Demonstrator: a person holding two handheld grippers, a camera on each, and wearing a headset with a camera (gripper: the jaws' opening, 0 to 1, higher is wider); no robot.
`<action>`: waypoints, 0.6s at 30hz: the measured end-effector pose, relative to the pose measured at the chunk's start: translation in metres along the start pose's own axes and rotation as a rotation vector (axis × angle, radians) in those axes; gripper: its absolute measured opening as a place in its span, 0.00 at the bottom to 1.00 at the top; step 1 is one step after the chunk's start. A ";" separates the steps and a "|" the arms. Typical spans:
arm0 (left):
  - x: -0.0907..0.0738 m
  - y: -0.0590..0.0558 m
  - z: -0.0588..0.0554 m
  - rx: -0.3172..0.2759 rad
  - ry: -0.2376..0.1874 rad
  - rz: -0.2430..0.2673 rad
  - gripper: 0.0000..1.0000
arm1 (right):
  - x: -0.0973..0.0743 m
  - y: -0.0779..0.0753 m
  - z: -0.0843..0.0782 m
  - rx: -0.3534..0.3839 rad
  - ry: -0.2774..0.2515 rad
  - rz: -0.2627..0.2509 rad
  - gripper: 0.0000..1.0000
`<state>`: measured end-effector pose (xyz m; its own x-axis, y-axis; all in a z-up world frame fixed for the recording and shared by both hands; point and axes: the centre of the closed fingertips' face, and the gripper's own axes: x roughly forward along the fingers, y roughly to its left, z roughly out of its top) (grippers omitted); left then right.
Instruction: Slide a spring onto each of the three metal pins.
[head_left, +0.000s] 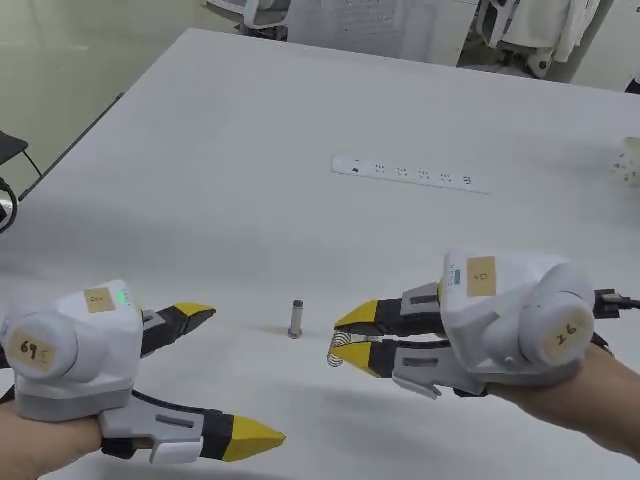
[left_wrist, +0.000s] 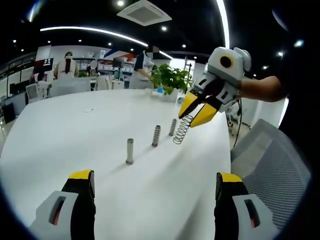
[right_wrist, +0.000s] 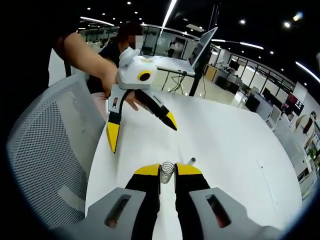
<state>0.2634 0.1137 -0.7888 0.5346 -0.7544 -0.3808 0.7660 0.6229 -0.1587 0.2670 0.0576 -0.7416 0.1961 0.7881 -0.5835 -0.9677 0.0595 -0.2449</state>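
I am working over a big white surface (head_left: 250, 150). One bare pin (head_left: 296, 318) stands up straight on it, and I tell every place from that pin.

A grey mesh chair (left_wrist: 272, 160) sits off the edge of the surface, on my side of the bare pin.

The left gripper (head_left: 240, 373) hangs to the left of the bare pin, a bit nearer to me. Its jaws are spread wide and there is nothing in them.

The right gripper (head_left: 342, 343) is just to the right of the bare pin. Its jaws are pinched close together on the loose spring (head_left: 338, 352). They grip it by one end, and the rest of it sticks out past the yellow tips.

A long white power strip (head_left: 410, 172) lies flat well behind the bare pin, away from me.

In the left gripper view, two more pins stand in a row past the bare pin. The middle pin (left_wrist: 156, 136) comes first and the far pin (left_wrist: 173, 127) after it. Each has a coil (left_wrist: 155, 141) round it.

The loose spring hangs down just beside the far pin. I cannot tell if the two touch.
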 end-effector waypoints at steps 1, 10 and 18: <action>0.000 0.000 0.000 -0.003 -0.001 0.000 0.98 | 0.000 -0.001 0.000 -0.002 0.001 0.000 0.08; -0.001 0.000 0.000 -0.013 0.000 0.005 0.98 | 0.008 -0.016 0.004 -0.004 0.004 -0.012 0.08; -0.003 0.001 -0.001 -0.020 0.003 0.008 0.98 | 0.017 -0.029 0.006 -0.018 0.011 -0.025 0.08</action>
<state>0.2623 0.1173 -0.7890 0.5394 -0.7488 -0.3851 0.7544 0.6329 -0.1739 0.2975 0.0727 -0.7398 0.2222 0.7799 -0.5852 -0.9595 0.0684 -0.2732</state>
